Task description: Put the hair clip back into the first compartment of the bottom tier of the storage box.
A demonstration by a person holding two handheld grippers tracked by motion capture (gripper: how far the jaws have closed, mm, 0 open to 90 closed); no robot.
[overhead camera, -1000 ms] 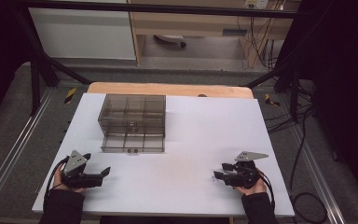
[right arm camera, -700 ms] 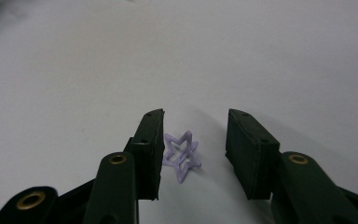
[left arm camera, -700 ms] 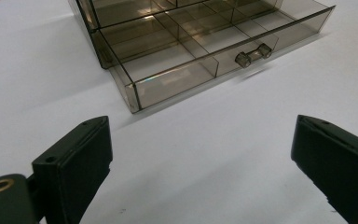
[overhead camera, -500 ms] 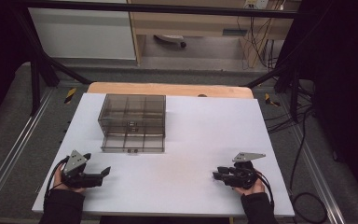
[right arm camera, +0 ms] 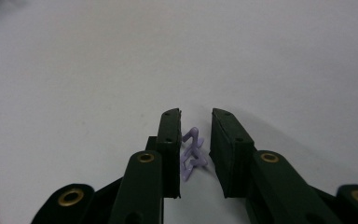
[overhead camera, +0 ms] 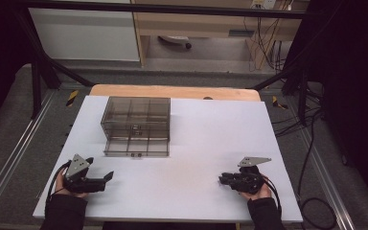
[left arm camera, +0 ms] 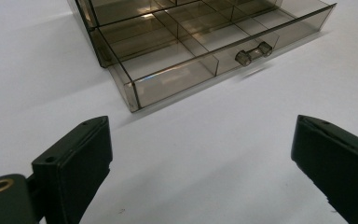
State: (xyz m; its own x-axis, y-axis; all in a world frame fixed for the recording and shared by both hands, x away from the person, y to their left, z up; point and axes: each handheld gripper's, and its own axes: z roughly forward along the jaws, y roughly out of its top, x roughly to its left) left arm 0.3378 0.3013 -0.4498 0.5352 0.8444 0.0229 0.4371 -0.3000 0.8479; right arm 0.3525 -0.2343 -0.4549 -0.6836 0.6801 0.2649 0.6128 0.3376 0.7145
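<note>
A smoky clear drawer box [overhead camera: 136,125] stands on the white table [overhead camera: 196,143], its lower drawer [left arm camera: 205,56] pulled out, with a small clear handle [left arm camera: 254,51]. My left gripper [overhead camera: 109,176] rests at the near left, and its jaws stand wide open [left arm camera: 200,135] toward the drawer with nothing between them. My right gripper [overhead camera: 222,178] lies at the near right. Its jaws [right arm camera: 196,114] have just been closing around a tiny purple piece [right arm camera: 192,151] that lies on the table. The piece sits against one pad, and a small gap remains at the other.
A wooden strip [overhead camera: 172,91] edges the far side of the table. Metal rails [overhead camera: 9,153] run along both sides, and cables [overhead camera: 311,158] trail on the right. Bare white surface lies between the two grippers and right of the box.
The right gripper's jaws have drawn closer together. Both hands and the box stay where they were.
</note>
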